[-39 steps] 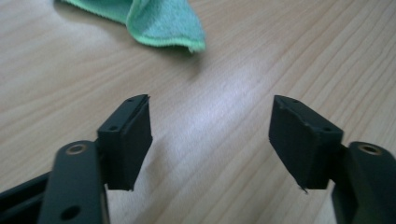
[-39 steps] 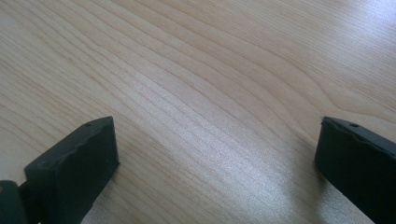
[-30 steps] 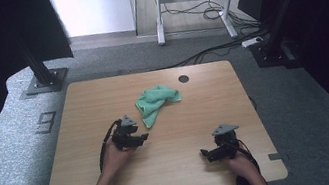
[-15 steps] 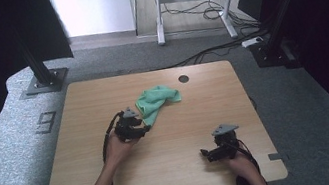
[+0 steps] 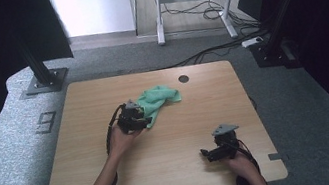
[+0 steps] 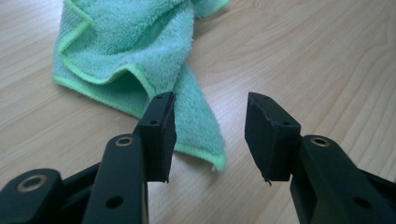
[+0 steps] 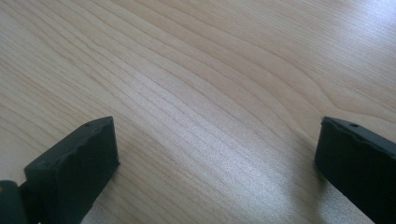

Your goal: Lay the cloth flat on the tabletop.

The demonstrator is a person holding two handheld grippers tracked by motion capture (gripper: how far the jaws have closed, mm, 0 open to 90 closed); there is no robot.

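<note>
Since the green cloth is soft terry with a stitched hem, I judge it light, floppy and easy to drag; it will sag and unfold once lifted, not slide as one piece. It lies crumpled on the tabletop, just past centre toward 12 o'clock, below the round cable hole. My left gripper sits at its near corner, at 6 o'clock of the heap, jaws part-way apart and just been closing, the hemmed corner tip lying on the wood beneath the gap, pads not pressing it. Best hold, I think: that corner hem, pinched low against the wood. My right gripper rests at 4 o'clock of the tabletop, jaws wide apart over bare wood.
</note>
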